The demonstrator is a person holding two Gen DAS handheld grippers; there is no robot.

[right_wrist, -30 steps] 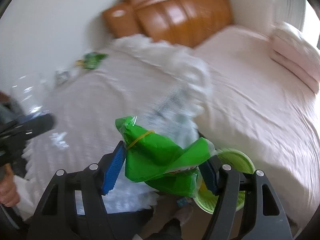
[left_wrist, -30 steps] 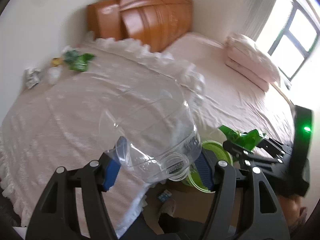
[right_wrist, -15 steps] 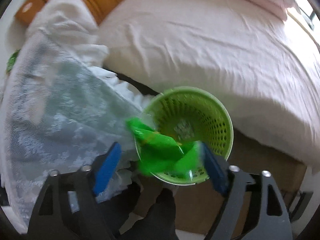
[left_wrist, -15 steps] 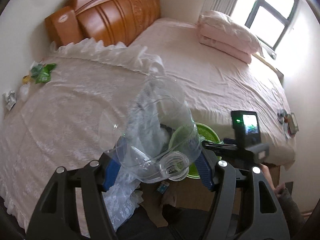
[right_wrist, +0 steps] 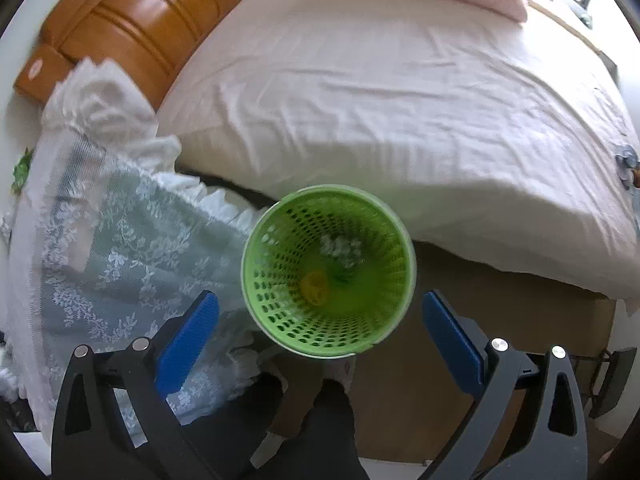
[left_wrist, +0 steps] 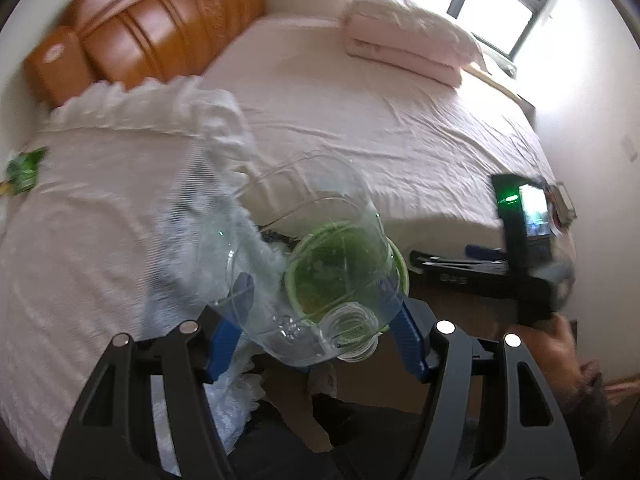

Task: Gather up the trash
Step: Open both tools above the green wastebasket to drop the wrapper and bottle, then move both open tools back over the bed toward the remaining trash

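My left gripper [left_wrist: 320,316] is shut on a clear plastic bottle [left_wrist: 304,264], held above the floor beside the bed. Through the bottle I see the green perforated trash basket [left_wrist: 400,276] below. My right gripper [right_wrist: 320,340] is open and empty, right above the same basket [right_wrist: 272,320], which stands on the floor between the two beds. Inside the basket lie green wrapping, a yellow bit [right_wrist: 314,286] and something white. In the left wrist view the right gripper [left_wrist: 480,264] hangs to the right. More green trash [left_wrist: 22,168] lies far left on the lace-covered bed.
A lace cover [right_wrist: 100,260] hangs down left of the basket. The pink bed [right_wrist: 400,100] with folded bedding [left_wrist: 404,48] fills the back, with a wooden headboard [left_wrist: 160,28] behind. Small items [left_wrist: 562,204] lie at the bed's right edge.
My right gripper opened and let the green wrapper fall into the basket. My left gripper swung right with the bottle, so the basket now shows under it.
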